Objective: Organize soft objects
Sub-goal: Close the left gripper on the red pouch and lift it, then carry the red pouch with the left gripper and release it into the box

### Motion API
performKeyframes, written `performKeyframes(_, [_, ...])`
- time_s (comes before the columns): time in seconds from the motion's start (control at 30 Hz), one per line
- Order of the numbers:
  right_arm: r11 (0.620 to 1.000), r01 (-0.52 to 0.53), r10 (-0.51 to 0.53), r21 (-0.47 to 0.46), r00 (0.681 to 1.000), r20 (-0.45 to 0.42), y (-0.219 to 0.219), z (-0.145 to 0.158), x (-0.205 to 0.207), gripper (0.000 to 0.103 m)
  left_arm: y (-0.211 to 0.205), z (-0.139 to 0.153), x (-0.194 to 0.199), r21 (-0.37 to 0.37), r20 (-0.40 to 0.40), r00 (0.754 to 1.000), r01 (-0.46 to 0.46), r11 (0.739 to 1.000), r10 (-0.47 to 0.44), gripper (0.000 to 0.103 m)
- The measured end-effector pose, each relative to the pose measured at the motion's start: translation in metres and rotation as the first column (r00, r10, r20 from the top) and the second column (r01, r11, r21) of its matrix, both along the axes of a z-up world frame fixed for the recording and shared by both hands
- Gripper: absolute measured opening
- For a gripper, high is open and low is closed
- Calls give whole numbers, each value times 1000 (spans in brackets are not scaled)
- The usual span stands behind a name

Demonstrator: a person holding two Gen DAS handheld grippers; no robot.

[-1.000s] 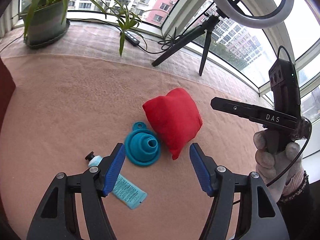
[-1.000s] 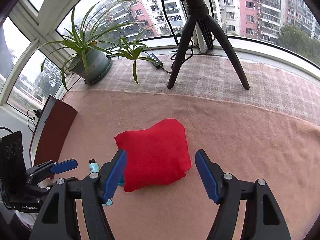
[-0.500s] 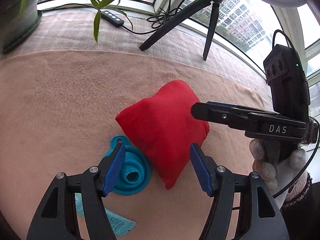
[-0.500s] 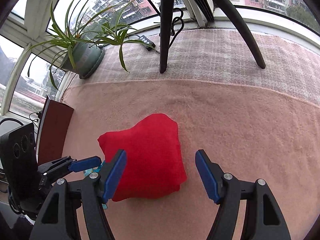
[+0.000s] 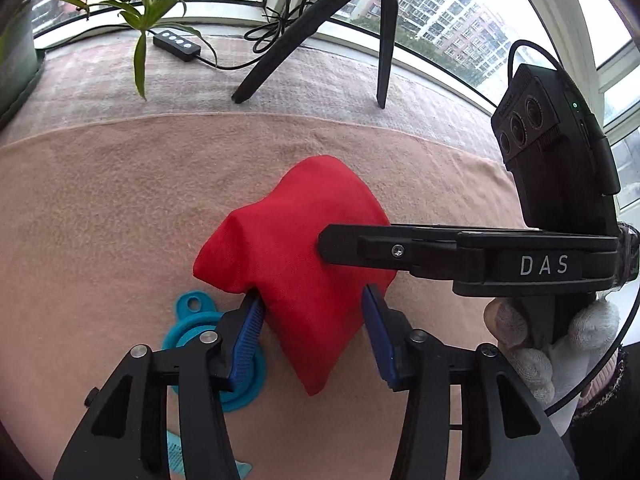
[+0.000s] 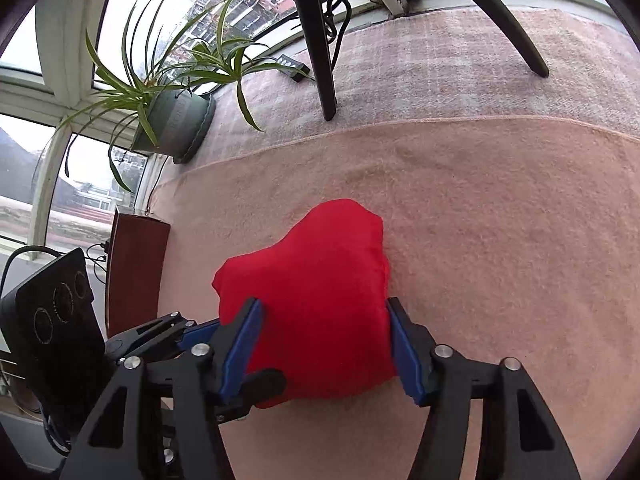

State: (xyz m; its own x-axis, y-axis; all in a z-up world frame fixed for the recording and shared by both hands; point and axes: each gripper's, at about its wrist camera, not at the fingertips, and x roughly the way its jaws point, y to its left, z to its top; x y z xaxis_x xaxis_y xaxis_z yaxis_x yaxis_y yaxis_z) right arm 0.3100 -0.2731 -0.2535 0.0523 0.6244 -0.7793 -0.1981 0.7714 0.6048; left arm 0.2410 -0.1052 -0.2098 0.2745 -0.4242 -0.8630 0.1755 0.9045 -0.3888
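Between both grippers, left [image 5: 312, 330] and right [image 6: 322, 346], each clamped on it, the pillow [image 5: 296, 248] could be torn by opposed pulls.

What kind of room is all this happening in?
Probably an enclosed apartment balcony or sunroom: curved windows facing high-rise flats, a potted plant on the ledge, and a blanket-covered surface holding a red cushion.

One red cushion [image 5: 304, 264], one teal funnel [image 5: 188, 320].
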Motion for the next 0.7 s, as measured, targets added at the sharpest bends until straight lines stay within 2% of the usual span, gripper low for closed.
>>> performKeyframes(0.17, [1000, -6, 7, -21, 1000, 29, 5, 13, -9, 49, -5, 9, -1, -4, 30, 1000, -5, 1000, 5, 47])
performKeyframes(0.37, [1000, 10, -9, -18, 997, 72, 3, 40, -27, 48, -1, 32, -20, -13, 80, 997, -2, 1000, 3, 46])
performKeyframes(0.7, [998, -38, 49, -50, 975, 219, 43, 105, -83, 47, 33, 82, -84, 5, 210, 977, -28, 1000, 26, 47])
